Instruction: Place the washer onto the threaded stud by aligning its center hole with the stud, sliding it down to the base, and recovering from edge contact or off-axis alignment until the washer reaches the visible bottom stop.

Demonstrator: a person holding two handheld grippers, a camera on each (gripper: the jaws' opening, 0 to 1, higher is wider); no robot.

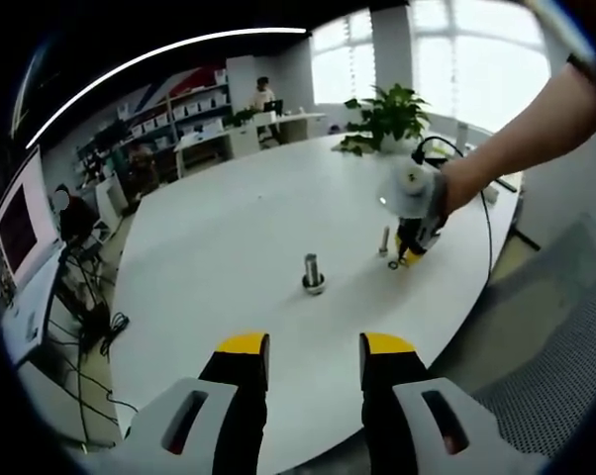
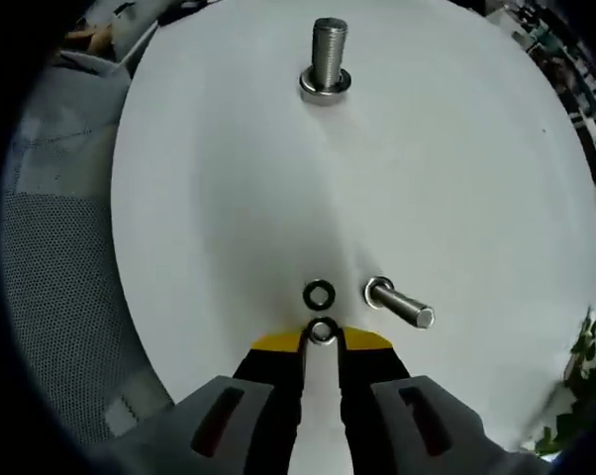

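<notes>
An upright threaded stud (image 1: 313, 269) stands on its round base in the middle of the white table (image 1: 229, 228). My left gripper (image 1: 316, 346) is open and holds nothing, a short way in front of the stud. A hand holds my right gripper (image 1: 409, 255) low over the table, to the right of the stud. In the right gripper view, my right gripper (image 2: 322, 341) is shut on a small silver washer (image 2: 323, 332) at its yellow tips. The stud (image 2: 326, 61) stands far ahead of it. A second, darker washer (image 2: 320, 295) lies flat just beyond the tips.
A loose bolt (image 2: 399, 304) lies on its side right of the washers. A grey mesh chair (image 1: 565, 346) stands at the table's near right edge. A potted plant (image 1: 389, 114) sits at the far side, a monitor (image 1: 19, 223) and cables at the left.
</notes>
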